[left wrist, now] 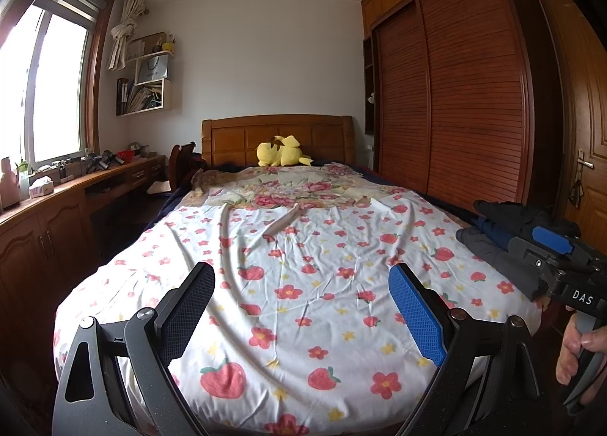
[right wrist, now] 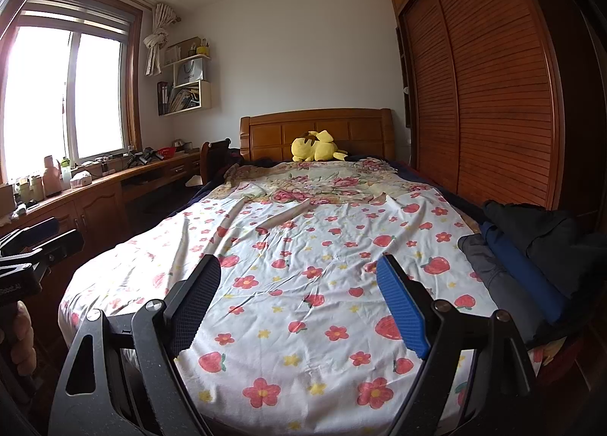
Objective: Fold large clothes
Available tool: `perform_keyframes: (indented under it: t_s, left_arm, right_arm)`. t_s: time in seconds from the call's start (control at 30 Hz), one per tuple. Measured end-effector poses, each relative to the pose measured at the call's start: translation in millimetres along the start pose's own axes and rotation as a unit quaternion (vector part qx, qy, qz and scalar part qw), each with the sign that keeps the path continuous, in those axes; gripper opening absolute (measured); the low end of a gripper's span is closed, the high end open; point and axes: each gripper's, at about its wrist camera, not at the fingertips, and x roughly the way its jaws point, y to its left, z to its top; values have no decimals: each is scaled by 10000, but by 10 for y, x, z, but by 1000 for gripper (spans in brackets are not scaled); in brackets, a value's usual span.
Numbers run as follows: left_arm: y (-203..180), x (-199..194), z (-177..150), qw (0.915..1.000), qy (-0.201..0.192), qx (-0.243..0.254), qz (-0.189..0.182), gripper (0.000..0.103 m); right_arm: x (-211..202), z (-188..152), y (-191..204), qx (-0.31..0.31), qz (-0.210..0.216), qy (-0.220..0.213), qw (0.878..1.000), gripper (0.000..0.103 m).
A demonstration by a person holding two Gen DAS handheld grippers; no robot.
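Both grippers, left (left wrist: 301, 316) and right (right wrist: 299, 307), hang over the bed (right wrist: 265, 265) with jaws spread wide and empty; dark clothes (right wrist: 531, 246) lie piled beyond and right of the right jaws.

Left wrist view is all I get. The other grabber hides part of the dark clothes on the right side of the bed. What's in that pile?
Observer: The right wrist view shows the whole dark clothes pile: a grey piece, a blue piece and a black one, side by side.
Operator: Is the other grabber holding something?
Observer: No. The right gripper is open, with only the white flower-and-strawberry bedsheet past its fingers.
Operator: Can you see my grabber?
Observer: Yes. The left gripper shows at the left edge, with a hand under it.
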Motion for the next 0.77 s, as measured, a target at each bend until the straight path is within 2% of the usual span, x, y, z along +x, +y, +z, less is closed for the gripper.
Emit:
perform_keyframes:
  t_s: [0.77]
  left_arm:
    - [-12,12,5,10000,5,4,-4,94]
  right_arm:
    - [-7,-3,-5,0,-7,7,10000,85]
